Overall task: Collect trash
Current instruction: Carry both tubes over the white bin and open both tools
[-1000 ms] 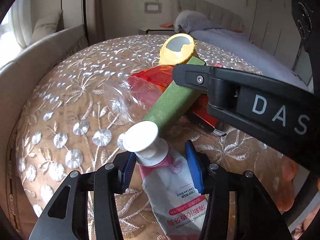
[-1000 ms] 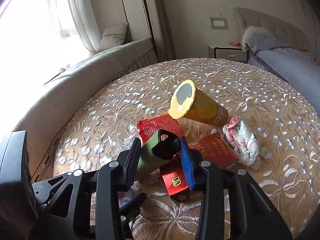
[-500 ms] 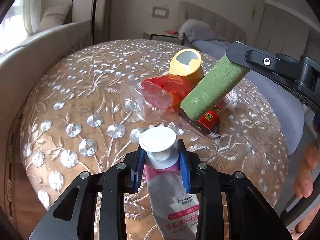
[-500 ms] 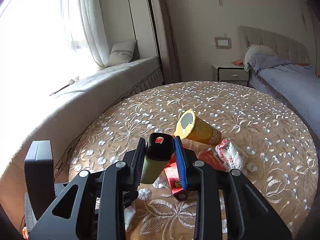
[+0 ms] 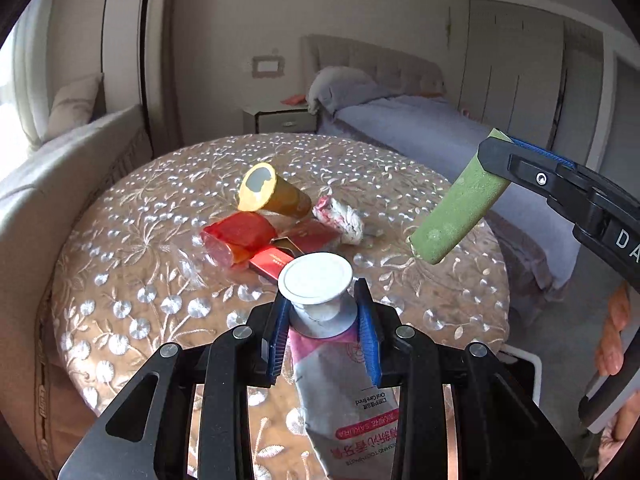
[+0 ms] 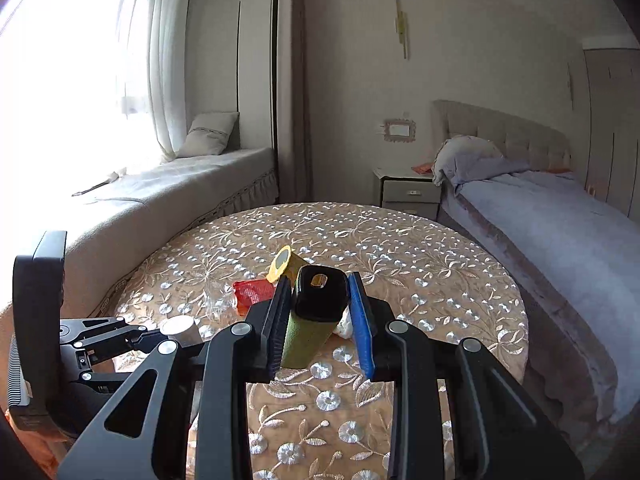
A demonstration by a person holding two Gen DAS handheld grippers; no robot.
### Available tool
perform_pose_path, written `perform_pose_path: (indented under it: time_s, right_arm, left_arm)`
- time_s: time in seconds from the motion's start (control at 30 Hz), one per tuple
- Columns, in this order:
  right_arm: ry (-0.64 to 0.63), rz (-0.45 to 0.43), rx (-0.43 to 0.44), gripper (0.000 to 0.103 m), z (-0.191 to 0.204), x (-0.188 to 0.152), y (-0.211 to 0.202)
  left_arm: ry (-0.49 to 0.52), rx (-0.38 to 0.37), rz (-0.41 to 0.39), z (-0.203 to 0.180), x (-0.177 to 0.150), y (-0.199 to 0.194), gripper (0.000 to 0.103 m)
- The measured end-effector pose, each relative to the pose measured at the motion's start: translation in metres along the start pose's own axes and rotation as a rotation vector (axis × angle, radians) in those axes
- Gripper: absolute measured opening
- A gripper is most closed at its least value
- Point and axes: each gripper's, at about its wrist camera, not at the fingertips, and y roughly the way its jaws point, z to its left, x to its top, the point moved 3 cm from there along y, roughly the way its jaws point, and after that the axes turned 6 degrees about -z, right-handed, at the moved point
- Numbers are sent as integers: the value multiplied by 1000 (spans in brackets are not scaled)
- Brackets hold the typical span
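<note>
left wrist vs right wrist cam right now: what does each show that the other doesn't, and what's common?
Left wrist only: the toothpaste tube's printed body in the left gripper, and the red boxes lying in the open.

Right wrist only: the bright window with its curtain, and the black end cap of the green tube clamped in the right gripper.

Both: the round table, the yellow can on its side, the bed.

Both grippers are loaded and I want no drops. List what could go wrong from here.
1. The left gripper pinches the toothpaste tube only at its neck; the soft body hangs below and might swing or slip.
2. The right gripper holds the green tube near its black cap, tilted, so the long end may pivot.
3. The yellow can lies on its side and could roll if bumped.
</note>
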Motion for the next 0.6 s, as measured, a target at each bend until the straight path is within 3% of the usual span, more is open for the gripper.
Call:
perform_pose_path:
  time_s: [0.23,0.6]
  right_arm:
    - [-25,18,-128,31,-47,-29,-56]
    - [18,144,-330,31,-131,-102,-119]
  left_arm:
    - [121,-120,10,-83,-3,2,31]
    - [330,-337,131,-216,-43,35,31]
